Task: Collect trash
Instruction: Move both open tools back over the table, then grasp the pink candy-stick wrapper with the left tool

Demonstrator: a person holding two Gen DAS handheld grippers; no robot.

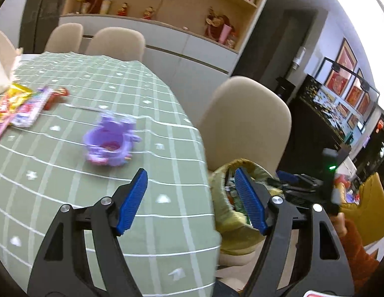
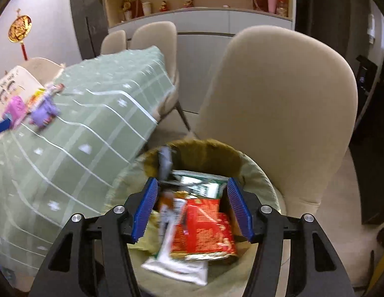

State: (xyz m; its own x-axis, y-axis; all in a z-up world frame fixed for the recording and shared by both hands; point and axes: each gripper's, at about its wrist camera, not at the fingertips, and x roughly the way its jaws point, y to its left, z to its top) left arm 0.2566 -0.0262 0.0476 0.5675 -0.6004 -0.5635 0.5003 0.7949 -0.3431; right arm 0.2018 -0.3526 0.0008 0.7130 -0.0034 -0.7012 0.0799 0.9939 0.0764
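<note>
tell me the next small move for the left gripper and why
Probably move the left gripper, open and empty, forward to the purple container on the table. The right gripper hangs open over the trash bin, wrappers already inside.

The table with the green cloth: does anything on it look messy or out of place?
Yes. Snack wrappers lie scattered near the far left edge of the table, and a purple toy-like container sits alone mid-table. The bin beside the table already holds several wrappers.
</note>
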